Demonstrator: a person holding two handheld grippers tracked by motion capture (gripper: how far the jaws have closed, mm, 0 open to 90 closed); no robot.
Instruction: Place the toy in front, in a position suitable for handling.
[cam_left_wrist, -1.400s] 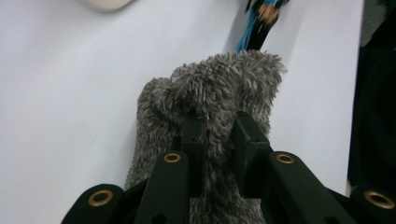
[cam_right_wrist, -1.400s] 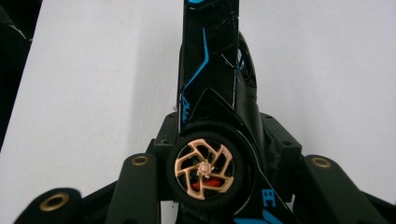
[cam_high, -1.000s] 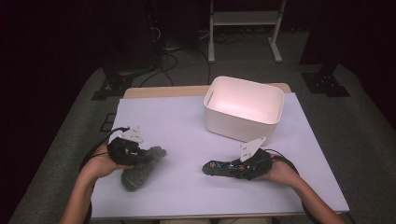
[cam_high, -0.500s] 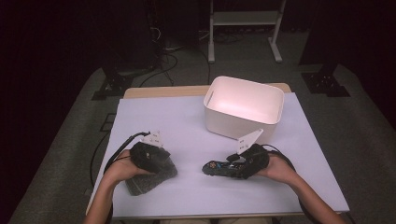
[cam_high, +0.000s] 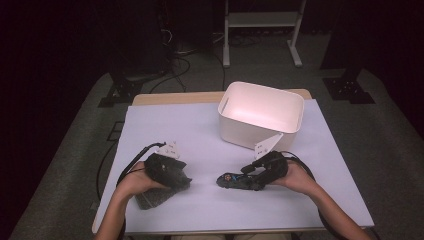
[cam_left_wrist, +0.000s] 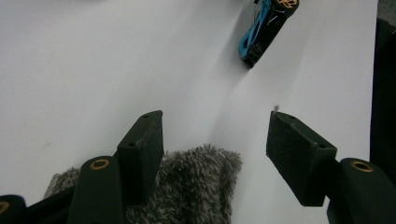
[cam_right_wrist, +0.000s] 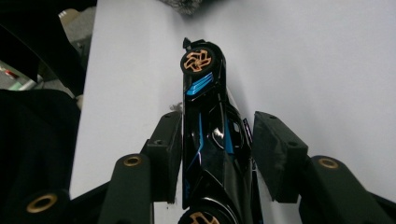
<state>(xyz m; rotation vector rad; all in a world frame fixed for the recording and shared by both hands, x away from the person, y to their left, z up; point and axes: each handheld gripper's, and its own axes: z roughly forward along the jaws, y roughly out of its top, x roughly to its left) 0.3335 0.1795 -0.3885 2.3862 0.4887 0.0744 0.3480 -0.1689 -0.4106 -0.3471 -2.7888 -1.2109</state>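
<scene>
We judge the toy car (cam_right_wrist: 210, 140), low centre of the high view, could slip: the right hand-held gripper (cam_right_wrist: 217, 154) has been closing, one pad touching, the other just clear. The left hand-held gripper (cam_left_wrist: 215, 154), lower left on the desk (cam_high: 210, 145), has been opening; jaws apart over the fuzzy cloth (cam_left_wrist: 187, 186), nothing clamped.

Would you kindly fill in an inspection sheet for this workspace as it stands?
Surface: white table cover, otherwise bare.
Job's things: fluffy grey cloth; black-and-blue toy car; white bin behind, looks empty.
Clutter: nothing seen.
Grippers: left tool open over the cloth, jaws just opening; right tool straddles the car, jaws just closing, contact unclear.
Cables: left cable, right cable trailing.
Surroundings: dark floor, metal stand.
</scene>
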